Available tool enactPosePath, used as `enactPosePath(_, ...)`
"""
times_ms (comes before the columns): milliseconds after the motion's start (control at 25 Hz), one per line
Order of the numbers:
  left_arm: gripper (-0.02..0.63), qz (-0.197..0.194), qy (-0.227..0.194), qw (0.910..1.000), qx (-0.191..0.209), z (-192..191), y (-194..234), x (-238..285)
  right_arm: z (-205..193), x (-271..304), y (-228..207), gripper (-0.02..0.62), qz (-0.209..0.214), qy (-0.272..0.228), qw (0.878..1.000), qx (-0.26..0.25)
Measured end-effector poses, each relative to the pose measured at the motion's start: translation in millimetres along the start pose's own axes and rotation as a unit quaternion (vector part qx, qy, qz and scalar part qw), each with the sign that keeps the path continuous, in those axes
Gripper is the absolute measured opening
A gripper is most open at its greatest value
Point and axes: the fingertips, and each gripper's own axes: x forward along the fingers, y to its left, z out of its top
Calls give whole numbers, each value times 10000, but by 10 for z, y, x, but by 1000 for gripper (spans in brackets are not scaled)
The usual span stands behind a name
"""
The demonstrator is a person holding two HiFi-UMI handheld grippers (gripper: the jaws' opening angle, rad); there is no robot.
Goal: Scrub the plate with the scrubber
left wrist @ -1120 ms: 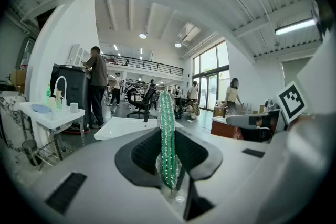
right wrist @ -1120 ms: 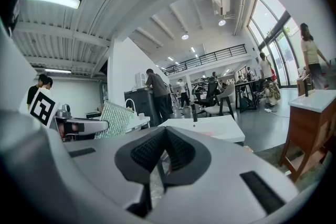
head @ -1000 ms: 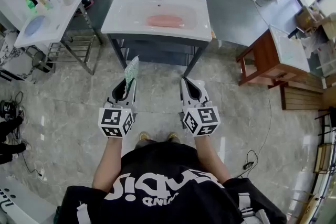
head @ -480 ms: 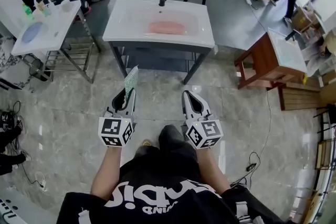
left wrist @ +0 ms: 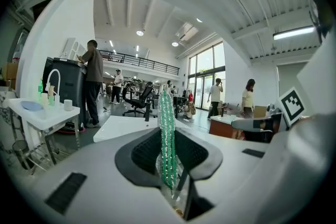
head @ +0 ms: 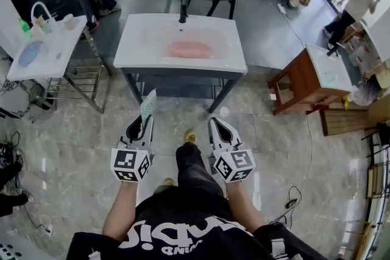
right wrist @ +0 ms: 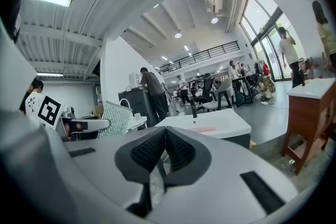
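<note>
Grey marbled floor tiles (head: pixel 73 131), glossy and pale-veined, spread under a white rectangular washbasin (head: pixel 134 52) on a dark metal frame. Its smooth shallow bowl holds the pink oval-looking plate (head: pixel 189 49), which lies flat below a black tap (head: pixel 183 9). To the left stands a smaller white sink stand (head: pixel 55 49) with a round blue dish (head: pixel 29 53) in its bowl and a white cup (head: pixel 69 22) on its corner. A brown wooden cabinet (head: pixel 298 79) sits at the right. The left hand-held gripper (head: pixel 142 121) is closed on the scrubber (head: pixel 147 106), a thin, flat, glittery green mesh pad that stands upright and edge-on between the ribbed black pads, well short of the plate. The right hand-held gripper (head: pixel 216 125) has its jaws pressed together with nothing between them.
</note>
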Motion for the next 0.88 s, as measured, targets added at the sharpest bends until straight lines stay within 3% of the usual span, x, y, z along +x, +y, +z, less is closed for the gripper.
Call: enactPosePath(880, 90, -58, 145, 9999, 2, 478, 561, 1942, 555, 1749, -1110, 18, 283, 136, 9995, 67)
